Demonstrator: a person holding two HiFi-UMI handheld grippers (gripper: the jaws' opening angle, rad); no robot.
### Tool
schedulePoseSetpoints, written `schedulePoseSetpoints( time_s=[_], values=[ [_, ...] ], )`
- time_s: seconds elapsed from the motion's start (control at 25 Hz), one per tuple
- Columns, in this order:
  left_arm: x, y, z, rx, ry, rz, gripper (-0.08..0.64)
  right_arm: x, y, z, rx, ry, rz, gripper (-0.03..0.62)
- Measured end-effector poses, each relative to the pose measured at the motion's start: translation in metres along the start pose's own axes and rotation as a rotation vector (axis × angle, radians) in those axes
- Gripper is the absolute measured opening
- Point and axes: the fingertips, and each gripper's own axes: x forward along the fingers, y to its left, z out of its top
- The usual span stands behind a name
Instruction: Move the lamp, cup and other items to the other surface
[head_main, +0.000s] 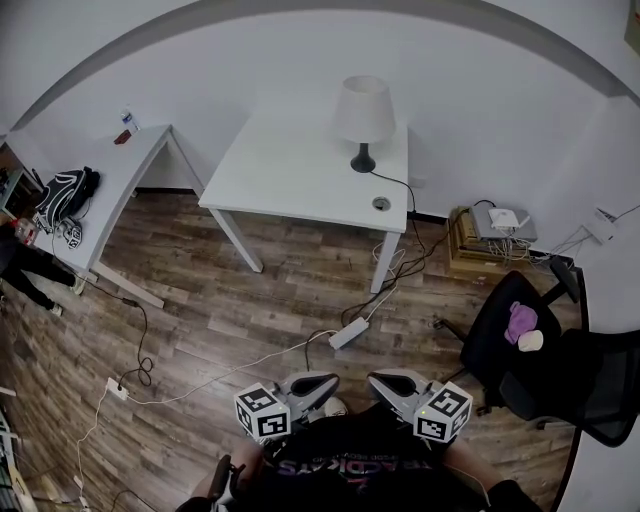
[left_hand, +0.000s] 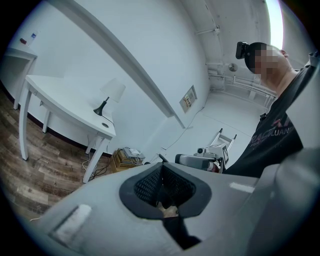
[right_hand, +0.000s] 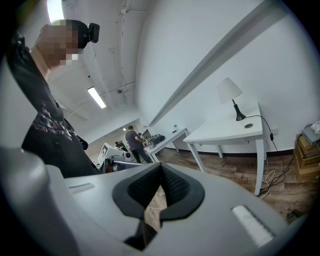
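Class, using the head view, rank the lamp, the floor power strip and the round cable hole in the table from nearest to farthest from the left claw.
1. Power strip, on the floor just ahead of the left claw.
2. Cable hole, near the table's front right corner.
3. Lamp, at the table's back, by the wall.
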Motion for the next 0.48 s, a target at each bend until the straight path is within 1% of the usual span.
schedulePoseSetpoints(
  time_s=[0.48],
  values=[
    [0.0006,-0.0022,-0.0035,-0.012,-0.007,0.012,0.0,-0.0055,0.0016,0.0008,-0.001,-0.011,-0.004,0.004]
  ],
)
